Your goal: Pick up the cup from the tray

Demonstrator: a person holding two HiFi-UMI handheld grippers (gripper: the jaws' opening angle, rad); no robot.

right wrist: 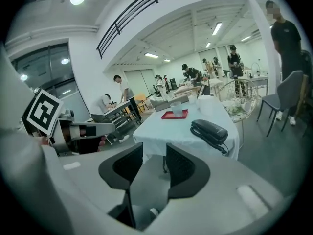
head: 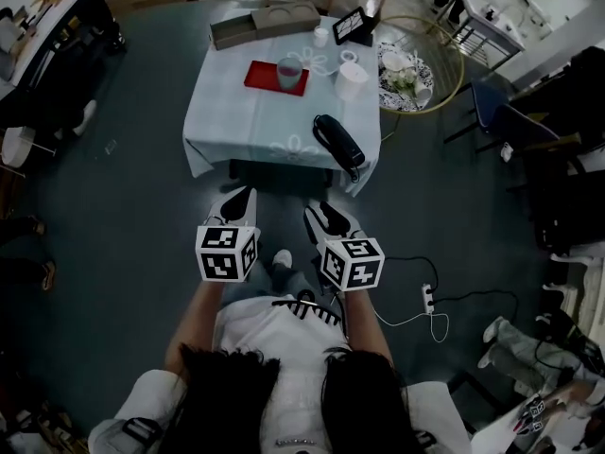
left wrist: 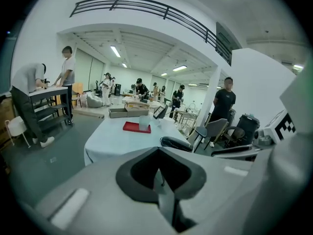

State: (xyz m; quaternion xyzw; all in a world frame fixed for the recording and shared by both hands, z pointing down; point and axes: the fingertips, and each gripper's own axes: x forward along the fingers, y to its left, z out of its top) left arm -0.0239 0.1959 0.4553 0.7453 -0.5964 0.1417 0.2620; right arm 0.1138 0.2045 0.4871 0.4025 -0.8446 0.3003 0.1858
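Head view: a cloth-covered bench (head: 236,126) stands ahead across open dark floor (head: 132,216). The cup (head: 288,72) is upright on a red tray (head: 259,77) near the far edge, and the left gripper (head: 239,200) and right gripper (head: 324,216) are short of the near edge. Left gripper view: jaws pressed together, empty. Right gripper view: jaws slightly spread, nothing between them.

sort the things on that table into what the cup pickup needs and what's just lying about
For the job:
- translucent plastic cup
- flat red rectangular tray that it stands on

Lying about:
- black corded telephone
- white cylindrical container
- shallow grey box
- small white cup
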